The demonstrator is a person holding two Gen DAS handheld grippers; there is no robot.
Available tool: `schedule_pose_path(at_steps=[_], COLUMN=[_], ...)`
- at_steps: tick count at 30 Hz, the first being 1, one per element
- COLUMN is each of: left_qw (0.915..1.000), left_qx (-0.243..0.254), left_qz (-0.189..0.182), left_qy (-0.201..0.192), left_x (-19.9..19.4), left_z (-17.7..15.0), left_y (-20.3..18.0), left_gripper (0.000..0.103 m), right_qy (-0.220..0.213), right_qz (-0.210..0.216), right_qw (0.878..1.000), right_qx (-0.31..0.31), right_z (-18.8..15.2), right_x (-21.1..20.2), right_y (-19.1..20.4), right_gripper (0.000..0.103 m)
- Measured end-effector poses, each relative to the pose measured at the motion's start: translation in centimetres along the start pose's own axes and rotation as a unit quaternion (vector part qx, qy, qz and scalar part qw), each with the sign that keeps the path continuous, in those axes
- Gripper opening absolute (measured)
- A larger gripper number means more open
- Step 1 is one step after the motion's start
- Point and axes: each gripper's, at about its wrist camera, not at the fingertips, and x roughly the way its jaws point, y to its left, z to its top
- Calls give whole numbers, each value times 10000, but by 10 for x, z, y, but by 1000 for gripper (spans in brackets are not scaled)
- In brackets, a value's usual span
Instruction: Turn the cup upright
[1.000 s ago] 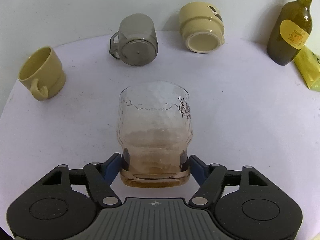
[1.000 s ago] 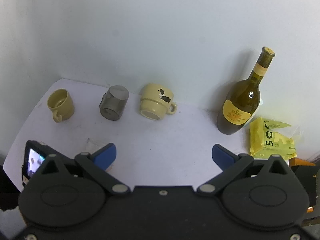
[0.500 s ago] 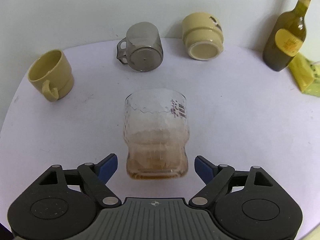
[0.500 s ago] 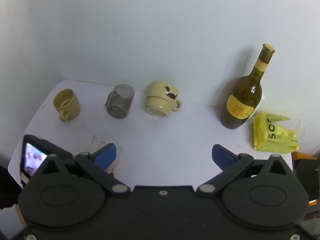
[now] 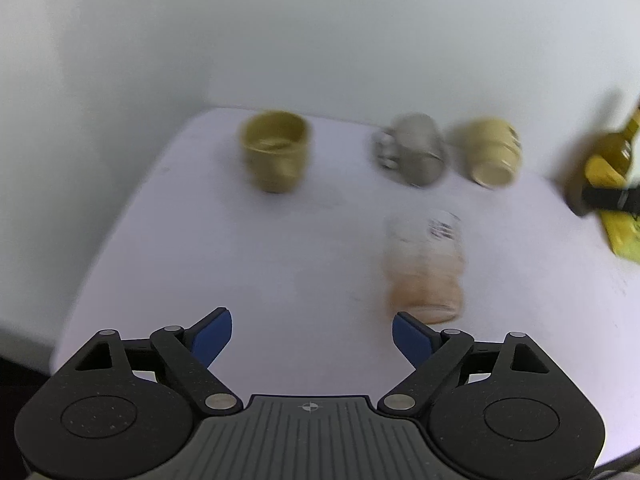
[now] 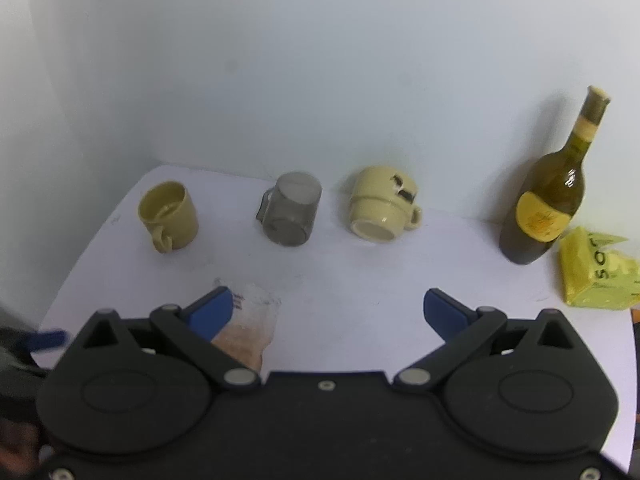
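A clear glass cup with an amber base (image 5: 424, 268) stands upright on the white table (image 5: 280, 248), just ahead and right of my open, empty left gripper (image 5: 312, 334); the view is blurred. It also shows in the right wrist view (image 6: 252, 324), partly behind my left fingertip. My right gripper (image 6: 328, 310) is open and empty, above the table's front. A grey glass mug (image 6: 290, 214) and a cream mug (image 6: 384, 210) lie on their sides at the back. An olive cup (image 6: 168, 214) stands upright at the back left.
A green wine bottle (image 6: 548, 204) stands at the back right by the wall, with a yellow packet (image 6: 596, 276) next to it. The table's left edge curves close to the olive cup. A white wall backs the table.
My left gripper let go of the glass cup, opened wide, and pulled back and to the left. The cup stays standing. The right gripper shifted slightly left.
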Motion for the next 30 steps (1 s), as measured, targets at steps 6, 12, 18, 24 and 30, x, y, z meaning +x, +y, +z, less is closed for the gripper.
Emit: schedule_pose_path(at_steps=[6, 12, 18, 24, 30], left_qw=[9969, 9904, 9871, 9841, 9842], left_qx=[-747, -1334, -1508, -1651, -1652], left_qz=[127, 245, 386, 462, 386], left_qy=[-204, -262, -381, -463, -510], left_x=[-30, -49, -67, -73, -74], left_z=[-7, -17, -23, -30, -25], left_y=[52, 91, 115, 131, 133], left_gripper=[89, 89, 90, 91, 91], right_qy=[525, 696, 1209, 1411, 1148], right_qz=[436, 557, 608, 946, 637], right_qw=[9977, 9960, 9905, 9851, 9910], right_qx=[-50, 25, 240, 254, 277], right_z=[-9, -10, -16, -17, -20], right_x=[39, 76, 122, 135, 127], right_y=[31, 61, 83, 101, 103], right_gripper=[92, 92, 87, 79, 66])
